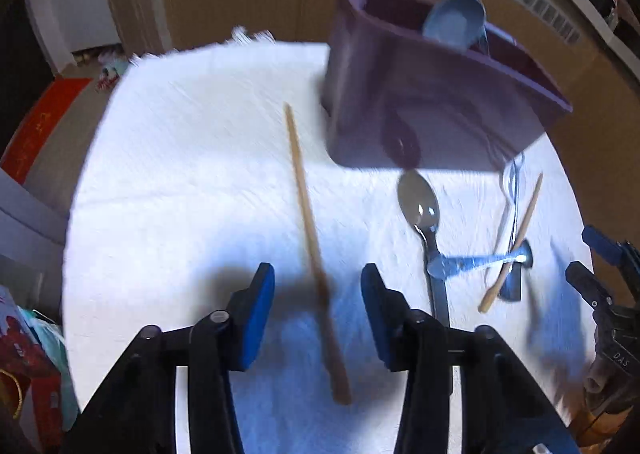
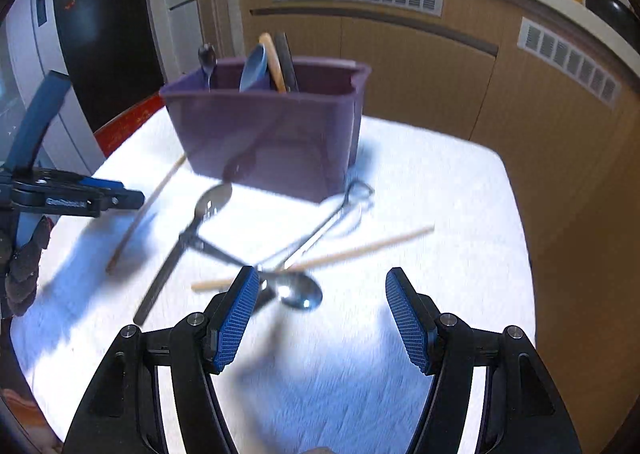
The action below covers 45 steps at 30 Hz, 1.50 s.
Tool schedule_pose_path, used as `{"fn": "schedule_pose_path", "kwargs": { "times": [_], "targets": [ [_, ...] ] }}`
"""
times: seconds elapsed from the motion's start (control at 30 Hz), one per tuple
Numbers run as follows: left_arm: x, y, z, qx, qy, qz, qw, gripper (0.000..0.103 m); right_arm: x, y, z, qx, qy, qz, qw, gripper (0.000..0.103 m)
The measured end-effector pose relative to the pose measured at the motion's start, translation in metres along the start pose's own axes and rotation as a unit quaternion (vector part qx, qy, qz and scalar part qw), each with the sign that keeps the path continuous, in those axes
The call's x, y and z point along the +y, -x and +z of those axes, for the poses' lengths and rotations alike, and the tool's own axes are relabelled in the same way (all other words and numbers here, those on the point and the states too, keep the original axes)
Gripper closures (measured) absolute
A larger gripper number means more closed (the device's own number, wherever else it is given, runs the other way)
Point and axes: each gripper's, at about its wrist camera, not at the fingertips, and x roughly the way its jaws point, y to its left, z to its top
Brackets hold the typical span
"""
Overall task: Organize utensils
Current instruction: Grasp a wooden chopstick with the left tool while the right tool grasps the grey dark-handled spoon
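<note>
Chopstick (image 1: 316,254) lies between the left gripper (image 1: 318,308)'s parted jaws, pads clear of it, pointing toward twelve o'clock. The right gripper (image 2: 322,318) hangs released above the white cloth (image 2: 420,181), a metal spoon (image 2: 300,292) just at its eleven o'clock. Farther off, at twelve, stands the purple caddy (image 2: 272,133), utensils upright inside.

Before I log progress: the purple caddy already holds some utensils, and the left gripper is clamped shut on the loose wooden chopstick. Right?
Not quite. The purple caddy does hold utensils, but in the left wrist view the left gripper stands open around the wooden chopstick, its pads clear of it on both sides.
</note>
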Motion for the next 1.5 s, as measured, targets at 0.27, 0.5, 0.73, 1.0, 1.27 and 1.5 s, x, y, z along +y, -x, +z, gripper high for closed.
{"fn": "schedule_pose_path", "kwargs": {
  "times": [0.27,0.5,0.73,1.0,1.27,1.5],
  "targets": [
    [-0.018,-0.012,0.001,-0.003,-0.032,0.038,0.9987,0.092,0.000,0.001,-0.019,0.012,-0.004,-0.001,1.000,0.036],
    [-0.015,0.006,-0.025,-0.018,-0.044,0.038,0.9981,0.098,0.038,0.005,-0.005,0.008,0.016,0.044,0.999,0.036],
    [0.005,0.035,-0.089,-0.024,-0.030,0.012,0.9992,0.099,0.084,-0.034,0.023,0.039,0.033,0.077,0.996,0.042],
    [0.022,0.043,-0.109,-0.032,-0.013,-0.012,0.9993,0.097,0.110,-0.096,0.048,0.088,-0.002,0.056,0.994,0.062],
    [0.023,0.042,-0.109,-0.036,-0.002,-0.021,0.9991,0.097,0.140,-0.088,0.034,0.104,0.077,0.038,0.991,0.088],
    [0.020,0.043,-0.108,-0.031,-0.001,-0.013,0.9994,0.096,0.139,-0.049,-0.010,0.121,0.110,0.062,0.985,0.090]
  ]
}}
